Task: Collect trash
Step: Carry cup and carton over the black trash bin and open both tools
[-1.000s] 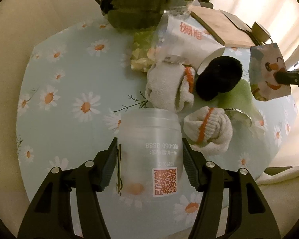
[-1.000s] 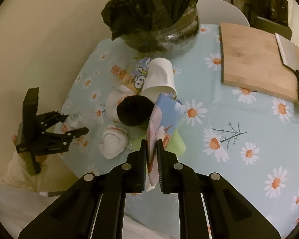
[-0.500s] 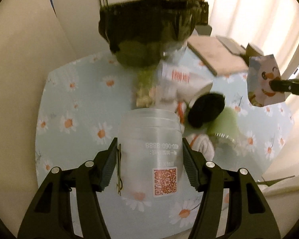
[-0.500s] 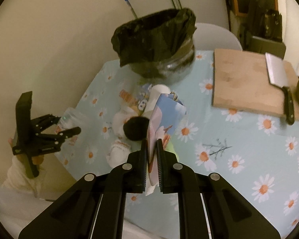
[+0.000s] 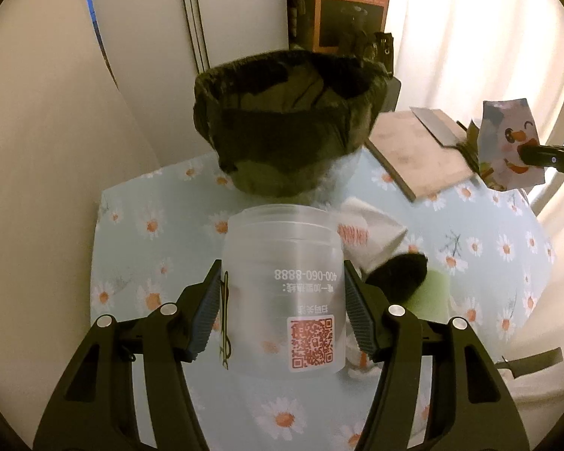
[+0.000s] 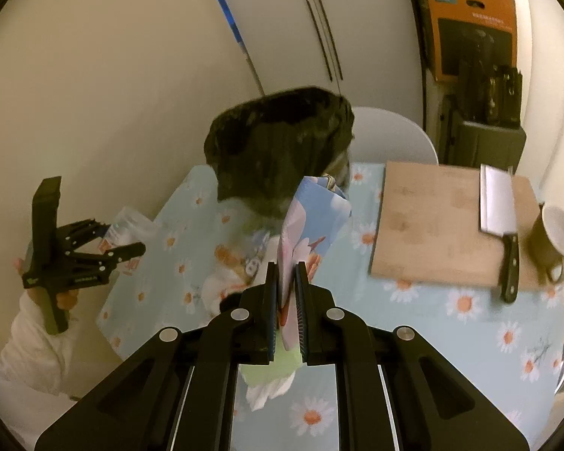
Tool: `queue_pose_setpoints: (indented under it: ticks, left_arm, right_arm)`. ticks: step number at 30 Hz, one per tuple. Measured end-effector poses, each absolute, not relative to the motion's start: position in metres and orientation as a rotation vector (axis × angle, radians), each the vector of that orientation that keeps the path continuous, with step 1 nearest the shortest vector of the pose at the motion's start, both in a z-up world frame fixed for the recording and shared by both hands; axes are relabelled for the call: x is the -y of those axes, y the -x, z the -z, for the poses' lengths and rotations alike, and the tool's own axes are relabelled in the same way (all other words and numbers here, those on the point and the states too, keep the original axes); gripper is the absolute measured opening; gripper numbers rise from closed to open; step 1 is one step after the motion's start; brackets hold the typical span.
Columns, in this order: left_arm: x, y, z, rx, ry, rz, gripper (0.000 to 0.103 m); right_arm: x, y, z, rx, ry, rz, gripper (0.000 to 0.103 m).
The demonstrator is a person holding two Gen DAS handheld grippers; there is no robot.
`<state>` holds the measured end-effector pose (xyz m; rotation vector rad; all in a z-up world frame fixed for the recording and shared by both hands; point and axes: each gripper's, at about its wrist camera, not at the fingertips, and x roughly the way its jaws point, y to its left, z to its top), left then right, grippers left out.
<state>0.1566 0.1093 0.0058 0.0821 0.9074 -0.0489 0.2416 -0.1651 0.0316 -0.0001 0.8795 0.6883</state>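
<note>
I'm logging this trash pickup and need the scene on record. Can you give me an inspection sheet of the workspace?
Surface: table under a daisy cloth.
Job's things: bin with black liner at the back; clear cup and wrapper held up.
Clutter: paper cup, black object, board, cleaver, mug.
Grippers: left gripper shut on the cup; right gripper shut on the wrapper.
Cables: thin lines down the wall, unclear.
Surroundings: orange box, white chair.
</note>
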Motion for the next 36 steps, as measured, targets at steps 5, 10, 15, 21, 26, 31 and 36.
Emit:
queue_pose_setpoints:
  ticks: [5, 10, 15, 21, 26, 31, 36]
  left_arm:
    - [-0.116, -0.181, -0.023, -0.876, -0.091, 0.063, 0.061]
    - [-0.122, -0.208, -0.044, -0.817, -0.100, 0.078, 0.061]
    - [-0.126, -0.240, -0.067, -0.756, -0.089, 0.100, 0.061]
    - [-0.122, -0.278, -0.082, -0.706, -0.107, 0.137, 0.061]
    - [-0.119, -0.310, -0.079, -0.696, -0.109, 0.171, 0.061]
    - [-0.119, -0.339, -0.065, -0.711, -0.061, 0.157, 0.069]
    - [-0.130, -0.350, -0.051, -0.737, 0.029, 0.122, 0.096]
  right_arm:
    - [0.151, -0.259, -0.047, -0.843, 0.017, -0.714, 0.009]
    - [0.132, -0.283, -0.063, -0.811, 0.022, -0.747, 0.009]
    - [0.110, -0.309, -0.080, -0.776, 0.048, -0.773, 0.009]
    - [0.086, -0.346, -0.095, -0.744, 0.068, -0.789, 0.009]
    - [0.077, -0.369, -0.089, -0.755, 0.060, -0.789, 0.009]
    - [0.069, -0.392, -0.076, -0.786, 0.046, -0.773, 0.016]
    - [0.071, -0.389, -0.061, -0.741, 0.114, -0.692, 0.085]
